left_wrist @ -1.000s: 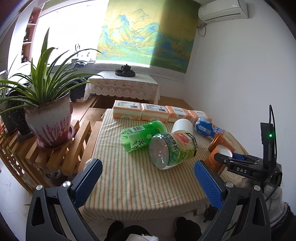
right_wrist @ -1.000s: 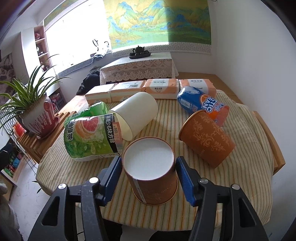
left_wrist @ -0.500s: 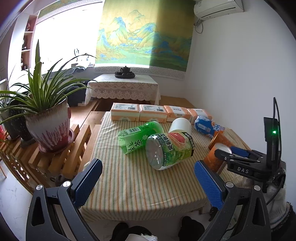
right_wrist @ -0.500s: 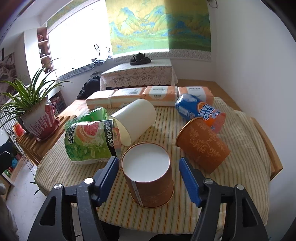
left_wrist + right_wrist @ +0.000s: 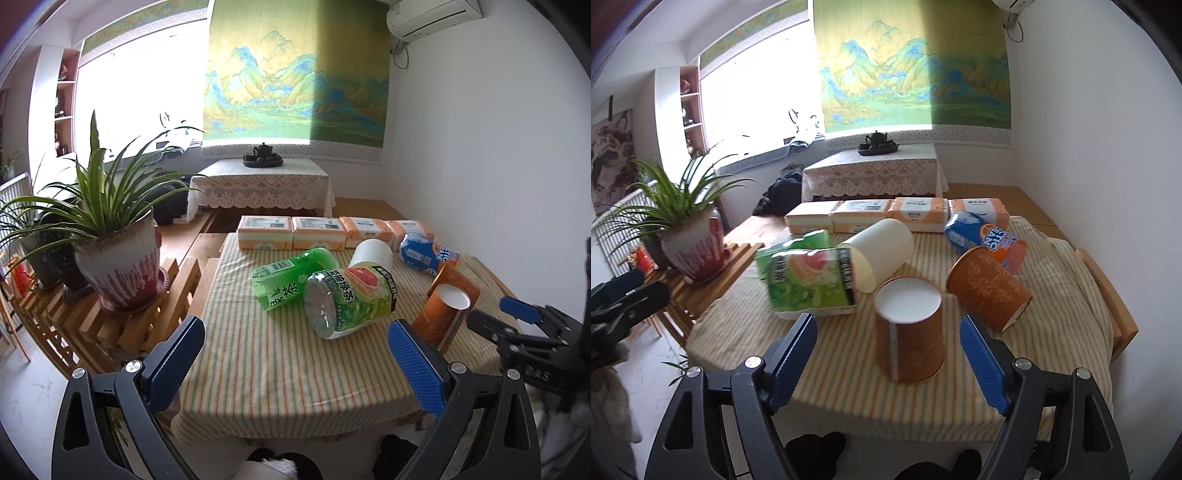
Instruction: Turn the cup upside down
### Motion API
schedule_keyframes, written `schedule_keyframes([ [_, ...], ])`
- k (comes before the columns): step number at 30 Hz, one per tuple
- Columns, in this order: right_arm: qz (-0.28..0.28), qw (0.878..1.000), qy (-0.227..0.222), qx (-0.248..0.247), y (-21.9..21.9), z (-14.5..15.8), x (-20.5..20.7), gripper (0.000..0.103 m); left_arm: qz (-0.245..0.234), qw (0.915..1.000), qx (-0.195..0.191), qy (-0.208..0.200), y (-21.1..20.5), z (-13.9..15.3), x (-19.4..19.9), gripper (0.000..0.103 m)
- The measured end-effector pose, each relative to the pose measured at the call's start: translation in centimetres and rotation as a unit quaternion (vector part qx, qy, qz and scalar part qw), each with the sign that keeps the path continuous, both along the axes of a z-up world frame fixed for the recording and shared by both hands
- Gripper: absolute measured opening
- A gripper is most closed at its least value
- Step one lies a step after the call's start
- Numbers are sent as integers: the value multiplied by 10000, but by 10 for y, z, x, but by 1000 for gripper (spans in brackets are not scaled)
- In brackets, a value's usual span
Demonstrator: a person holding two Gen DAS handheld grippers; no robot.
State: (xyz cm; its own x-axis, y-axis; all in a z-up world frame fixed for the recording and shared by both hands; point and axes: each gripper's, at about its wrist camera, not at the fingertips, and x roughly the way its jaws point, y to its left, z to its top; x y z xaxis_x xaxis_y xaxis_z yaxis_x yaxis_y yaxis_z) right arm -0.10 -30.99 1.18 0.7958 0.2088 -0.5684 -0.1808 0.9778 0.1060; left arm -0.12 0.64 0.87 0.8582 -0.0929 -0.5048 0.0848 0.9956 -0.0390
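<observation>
Straight ahead of your right hand-held gripper (image 5: 886,354), wide open and empty, orange cup (image 5: 909,332) stands axis vertical, base up; left hand-held gripper (image 5: 295,354), also open and empty, is farther off.

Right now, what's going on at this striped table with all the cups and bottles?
A person holds a gripper in each hand. The right gripper is open, its fingers apart from the orange paper cup, which stands upside down on the striped tablecloth. A second orange cup, a white cup and bottles lie tipped beside it. The left gripper hangs open, holding nothing.
</observation>
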Motion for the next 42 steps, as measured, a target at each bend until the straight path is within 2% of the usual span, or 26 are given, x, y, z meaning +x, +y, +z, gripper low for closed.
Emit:
schedule_keyframes([
  [9,-25,9994,-333,74,8,18,-49,77,-1,9998,26,-190,-9,8,-19,101],
  [17,-605,9950,-800,7,-11,31,-75,82,-92,9990,-39,-441,-27,13,-34,102],
  [21,-819,9919,-953,-206,-15,31,-78,84,-66,9987,-57,-510,-35,11,-38,102],
  [29,-932,9916,-892,-38,-25,26,-77,85,-44,9988,31,-479,-40,4,-34,102],
  [42,-1035,9914,-799,-51,-25,17,-67,86,22,9991,6,-432,-32,-2,-25,102],
])
